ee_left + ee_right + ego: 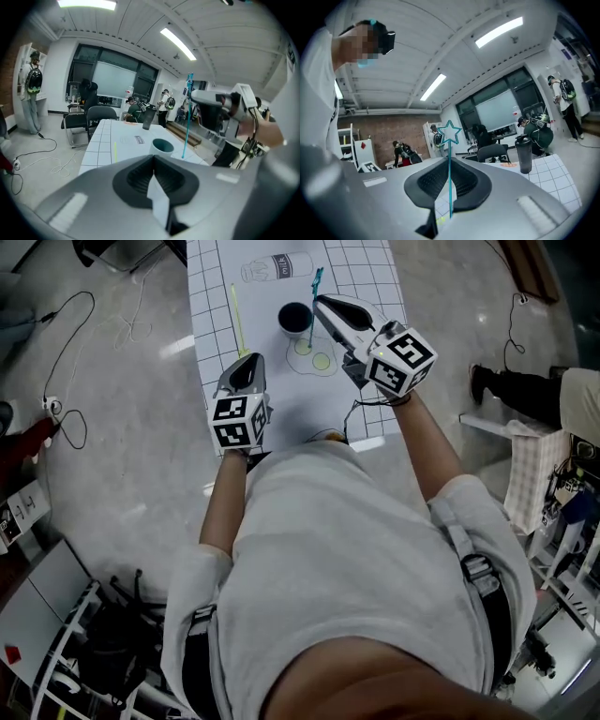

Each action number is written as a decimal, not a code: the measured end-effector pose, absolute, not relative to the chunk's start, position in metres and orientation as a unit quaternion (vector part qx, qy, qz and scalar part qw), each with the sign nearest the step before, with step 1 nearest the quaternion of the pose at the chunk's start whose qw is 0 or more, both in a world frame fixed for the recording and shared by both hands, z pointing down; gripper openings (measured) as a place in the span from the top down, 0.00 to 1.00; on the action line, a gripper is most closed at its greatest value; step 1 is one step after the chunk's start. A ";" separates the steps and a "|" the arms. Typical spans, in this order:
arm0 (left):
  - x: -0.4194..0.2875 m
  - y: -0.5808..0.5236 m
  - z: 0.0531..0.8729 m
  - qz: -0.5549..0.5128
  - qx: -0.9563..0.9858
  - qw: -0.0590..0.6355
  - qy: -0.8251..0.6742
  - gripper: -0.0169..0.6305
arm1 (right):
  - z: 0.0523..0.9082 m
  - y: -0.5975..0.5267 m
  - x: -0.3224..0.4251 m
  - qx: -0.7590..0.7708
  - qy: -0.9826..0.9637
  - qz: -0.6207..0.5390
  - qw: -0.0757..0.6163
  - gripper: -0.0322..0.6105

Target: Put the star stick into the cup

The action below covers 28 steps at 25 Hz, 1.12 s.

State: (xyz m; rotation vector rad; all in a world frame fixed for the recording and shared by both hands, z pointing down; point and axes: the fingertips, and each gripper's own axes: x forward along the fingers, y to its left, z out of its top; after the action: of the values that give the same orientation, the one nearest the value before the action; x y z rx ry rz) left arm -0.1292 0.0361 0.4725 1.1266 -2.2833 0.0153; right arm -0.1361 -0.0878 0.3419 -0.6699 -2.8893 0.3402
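Note:
A dark teal cup (295, 318) stands on the white grid mat (262, 399). My right gripper (322, 302) is shut on the teal star stick (313, 310) and holds it upright just right of the cup, star end up. In the right gripper view the stick (450, 178) rises between the closed jaws to its star. From the left gripper view the stick (187, 117) hangs beside the cup (162, 146), its lower end close to the mat outside the rim. My left gripper (253, 358) is shut and empty, nearer me and left of the cup.
A yellow stick (236, 315) lies on the mat left of the cup. Drawings of a milk bottle (277, 268) and an egg (314, 360) are printed on the mat. A black bottle (524, 152) stands at the table's far end. Cables trail on the floor to the left.

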 end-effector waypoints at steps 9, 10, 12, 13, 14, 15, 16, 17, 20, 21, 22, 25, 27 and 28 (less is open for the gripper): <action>-0.128 0.056 0.470 0.002 0.391 0.299 -0.871 0.97 | 0.328 -0.087 -0.175 -0.204 -0.972 0.109 0.037 0.93; -0.126 0.058 0.471 0.002 0.387 0.300 -0.872 0.97 | 0.332 -0.086 -0.176 -0.204 -0.973 0.105 0.040 0.93; -0.125 0.063 0.474 0.003 0.379 0.304 -0.874 0.97 | 0.344 -0.083 -0.179 -0.205 -0.972 0.100 0.048 0.93; -0.124 0.066 0.477 0.003 0.375 0.307 -0.875 0.97 | 0.351 -0.081 -0.180 -0.207 -0.972 0.098 0.054 0.93; -0.124 0.068 0.480 0.003 0.371 0.310 -0.875 0.97 | 0.359 -0.080 -0.180 -0.208 -0.971 0.098 0.060 0.93; -0.124 0.070 0.483 0.004 0.368 0.313 -0.875 0.97 | 0.366 -0.079 -0.181 -0.208 -0.971 0.098 0.066 0.93; -0.124 0.071 0.486 0.004 0.365 0.315 -0.876 0.97 | 0.373 -0.079 -0.181 -0.209 -0.970 0.099 0.071 0.93; -0.124 0.072 0.488 0.003 0.363 0.317 -0.876 0.97 | 0.378 -0.079 -0.181 -0.210 -0.970 0.099 0.075 0.93; -0.125 0.074 0.491 -0.001 0.356 0.320 -0.878 0.97 | 0.390 -0.078 -0.179 -0.213 -0.969 0.096 0.085 0.93; -0.124 0.074 0.491 -0.001 0.355 0.321 -0.878 0.97 | 0.395 -0.079 -0.178 -0.213 -0.969 0.094 0.089 0.93; -0.124 0.073 0.492 0.000 0.355 0.323 -0.878 0.97 | 0.399 -0.080 -0.178 -0.211 -0.969 0.093 0.093 0.93; -0.123 0.071 0.494 0.007 0.354 0.327 -0.876 0.97 | 0.414 -0.086 -0.174 -0.201 -0.969 0.090 0.108 0.93; -0.123 0.069 0.495 0.008 0.354 0.330 -0.875 0.97 | 0.425 -0.089 -0.170 -0.196 -0.969 0.091 0.120 0.93; -0.122 0.067 0.495 0.009 0.354 0.330 -0.875 0.97 | 0.430 -0.090 -0.168 -0.195 -0.968 0.094 0.125 0.93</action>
State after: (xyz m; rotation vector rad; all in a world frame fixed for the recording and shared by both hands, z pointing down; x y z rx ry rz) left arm -0.1225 0.0673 0.4950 0.9254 -2.2884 0.0226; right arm -0.1683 -0.0896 0.4298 -0.5685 -2.8207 0.2730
